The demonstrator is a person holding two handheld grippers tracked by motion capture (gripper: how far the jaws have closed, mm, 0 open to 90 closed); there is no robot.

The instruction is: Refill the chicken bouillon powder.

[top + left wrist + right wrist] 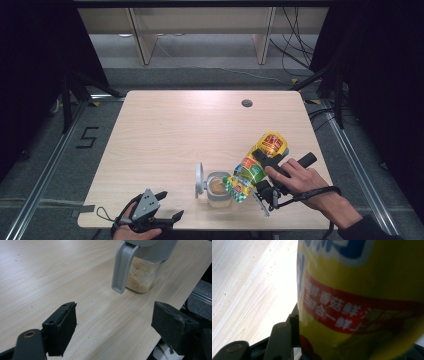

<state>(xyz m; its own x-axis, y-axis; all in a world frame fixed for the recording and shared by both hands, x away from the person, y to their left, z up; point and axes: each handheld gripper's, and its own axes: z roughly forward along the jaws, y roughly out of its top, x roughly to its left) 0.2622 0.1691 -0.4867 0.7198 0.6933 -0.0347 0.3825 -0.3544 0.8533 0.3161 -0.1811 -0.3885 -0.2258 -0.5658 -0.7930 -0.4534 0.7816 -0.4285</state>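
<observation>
A clear jar (218,189) with a grey flip lid (200,180) standing open sits near the table's front edge, partly full of tan granules (140,275). My right gripper (265,172) is shut on a yellow printed bag (256,166), tilted with its open mouth down over the jar's rim. The bag (362,297) presses close against the right gripper view, with one black jaw at its left side. My left gripper (162,206) rests at the front left edge, jaws wide apart with nothing between them, pointing toward the jar. Its pads (62,327) frame bare tabletop.
The wooden table (175,130) has a round cable hole (247,103) at the back right. Black poles and cables stand on the floor around it, and a "5" mark (87,137) lies on the floor at left.
</observation>
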